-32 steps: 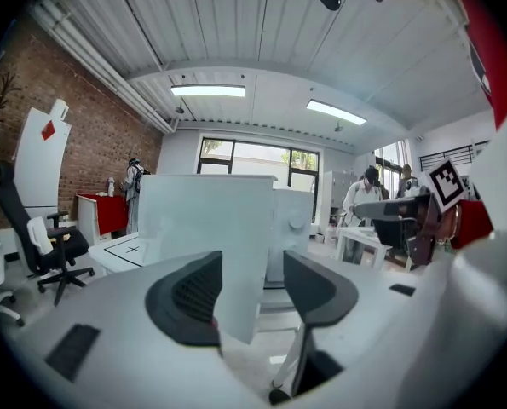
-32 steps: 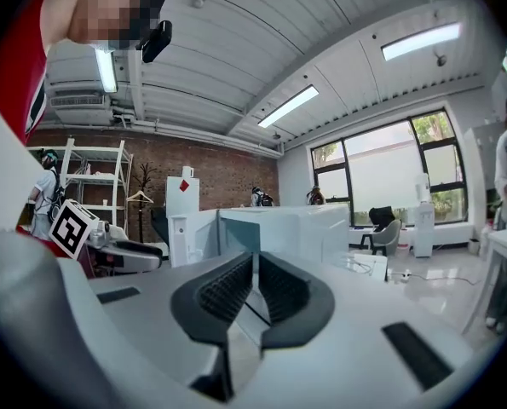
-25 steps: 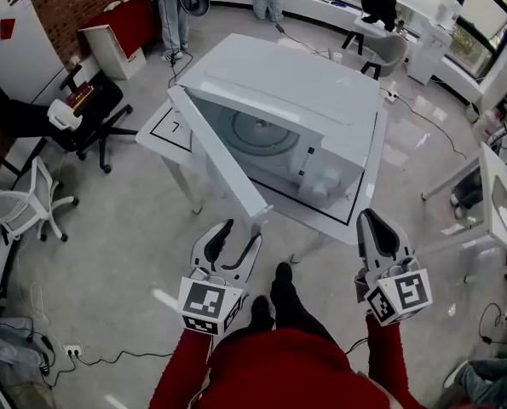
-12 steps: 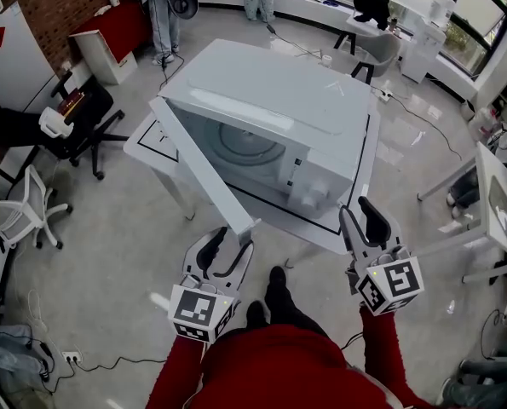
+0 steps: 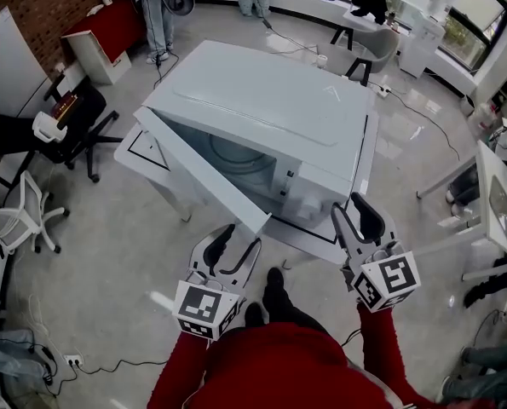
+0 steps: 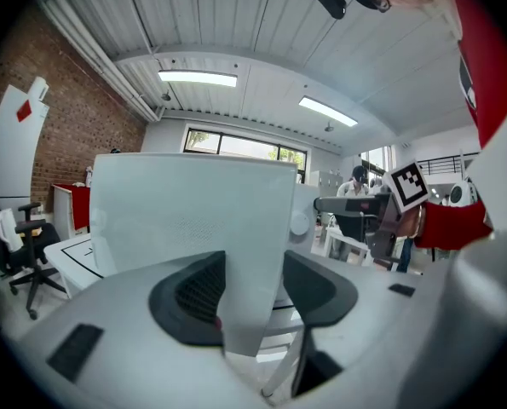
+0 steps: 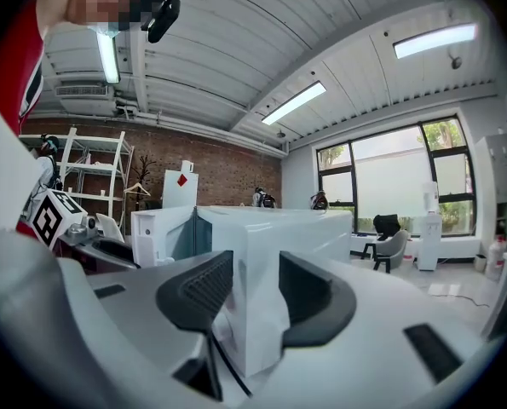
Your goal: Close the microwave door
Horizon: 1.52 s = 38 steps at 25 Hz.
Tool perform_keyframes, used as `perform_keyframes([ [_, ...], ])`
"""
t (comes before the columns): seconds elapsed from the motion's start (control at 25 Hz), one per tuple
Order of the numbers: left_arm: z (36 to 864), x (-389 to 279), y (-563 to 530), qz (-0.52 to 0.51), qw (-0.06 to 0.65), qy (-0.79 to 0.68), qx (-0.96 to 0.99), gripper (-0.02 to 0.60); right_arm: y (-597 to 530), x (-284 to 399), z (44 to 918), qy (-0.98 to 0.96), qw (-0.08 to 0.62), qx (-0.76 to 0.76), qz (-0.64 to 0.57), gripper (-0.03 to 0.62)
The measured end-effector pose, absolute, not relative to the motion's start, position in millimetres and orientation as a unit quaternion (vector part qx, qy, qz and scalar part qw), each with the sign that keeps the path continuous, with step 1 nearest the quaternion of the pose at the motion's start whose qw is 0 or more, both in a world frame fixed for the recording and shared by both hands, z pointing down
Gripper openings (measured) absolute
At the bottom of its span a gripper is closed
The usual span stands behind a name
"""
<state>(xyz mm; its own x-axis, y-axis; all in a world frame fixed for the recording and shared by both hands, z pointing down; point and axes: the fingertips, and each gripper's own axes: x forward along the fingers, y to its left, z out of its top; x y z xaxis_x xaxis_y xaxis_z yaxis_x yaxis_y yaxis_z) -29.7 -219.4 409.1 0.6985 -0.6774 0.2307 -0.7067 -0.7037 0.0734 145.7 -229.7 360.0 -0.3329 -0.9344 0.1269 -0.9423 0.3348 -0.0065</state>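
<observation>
1. Head view: a white microwave [image 5: 270,100] sits on a white table [image 5: 136,150] marked with black lines. Its door [image 5: 206,177] is open and swung out toward the person, with its free edge pointing at the lower middle of the picture.
   - The left gripper [image 5: 239,237] is held in a red-sleeved arm, just short of the door's free corner, with its jaws spread.
   - The right gripper [image 5: 348,204] is close to the microwave's front right corner, beside the control panel.
   - A black office chair [image 5: 83,118] and a white one [image 5: 19,220] stand on the floor well to the left.

2. Left gripper view: the left gripper [image 6: 253,290] has its jaws wide apart.
   - The door [image 6: 193,220] fills the middle as a pale upright panel, and its free edge runs down through the gap between the two dark pads.
   - The panel is much thinner than the gap, and the jaws are not clamped on it.
   - Whether the left pad brushes the panel cannot be told.

3. Right gripper view: the right gripper [image 7: 253,301] has its jaws opening, with a broad gap between the pads.
   - The near corner of the microwave [image 7: 296,237] shows through that gap, but neither pad presses on it, so this gripper holds nothing.
   - The open door [image 7: 155,235] stands out from the left of the body.
</observation>
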Motion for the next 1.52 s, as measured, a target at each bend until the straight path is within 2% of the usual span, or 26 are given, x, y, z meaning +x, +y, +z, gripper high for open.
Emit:
perform_keyframes([
  [0.88, 407, 18, -267, 0.071, 0.1, -0.343, 0.931, 0.218, -229, 135, 347, -0.853, 0.012, 0.52, 0.04, 0.164],
  [1.12, 406, 13, -272, 0.069, 0.107, -0.372, 0.919, 0.13, -225, 137, 346, -0.857, 0.014, 0.513, 0.038, 0.164],
  [1.52, 404, 18, -278, 0.068, 0.119, -0.394, 0.909, 0.132, -223, 136, 345, -0.86, 0.011, 0.508, 0.038, 0.164],
])
